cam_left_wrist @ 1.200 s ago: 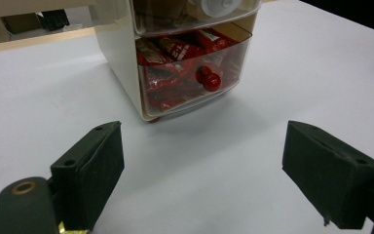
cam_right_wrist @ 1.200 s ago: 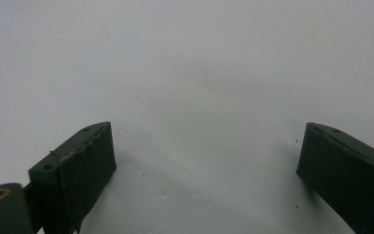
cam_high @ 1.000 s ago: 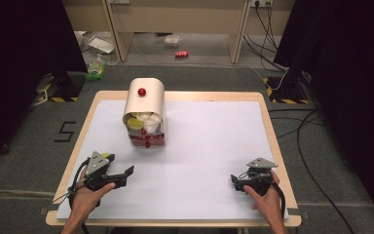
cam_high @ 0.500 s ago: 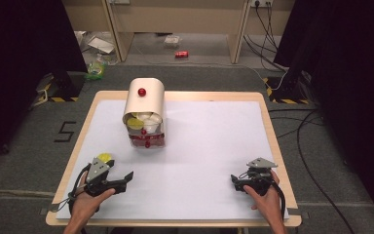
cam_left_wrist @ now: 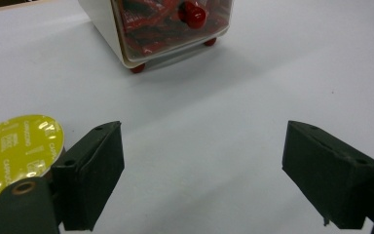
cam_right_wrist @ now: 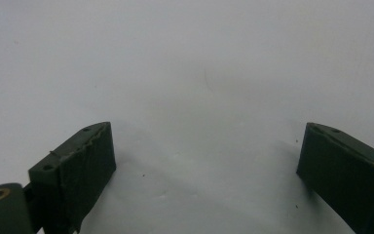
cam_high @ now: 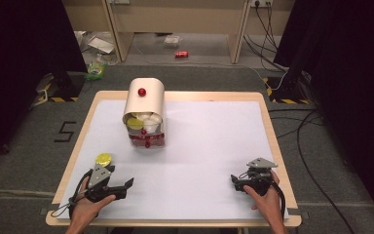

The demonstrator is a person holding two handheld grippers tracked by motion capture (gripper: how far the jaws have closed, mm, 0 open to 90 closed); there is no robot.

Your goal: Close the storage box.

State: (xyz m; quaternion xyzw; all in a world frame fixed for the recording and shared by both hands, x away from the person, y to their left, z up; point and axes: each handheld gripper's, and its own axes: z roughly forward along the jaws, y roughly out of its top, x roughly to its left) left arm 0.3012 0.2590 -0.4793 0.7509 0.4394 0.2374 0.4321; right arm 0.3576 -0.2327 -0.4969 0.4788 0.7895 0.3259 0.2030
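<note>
High view – yellow capsule [cam_high: 103, 158] already out on the desk [cam_high: 204, 146], more left in the dispenser [cam_high: 144, 113]; both grippers – left gripper [cam_high: 126, 186], right gripper [cam_high: 234, 181] – gape empty.

The yellow capsule [cam_left_wrist: 17, 152] carries a glossy foil lid with printed lettering. The dispenser [cam_high: 144, 114] has a smooth cream shell, seemingly plastic, a clear front panel and glossy red knobs. The table [cam_high: 214, 146] presents a matt white sheet over a pale wood edge. The left gripper [cam_left_wrist: 202, 168] uses matt black pads

A lab or studio — black curtains [cam_high: 24, 63], floor cables [cam_high: 311, 131], hazard tape [cam_high: 58, 99].
</note>
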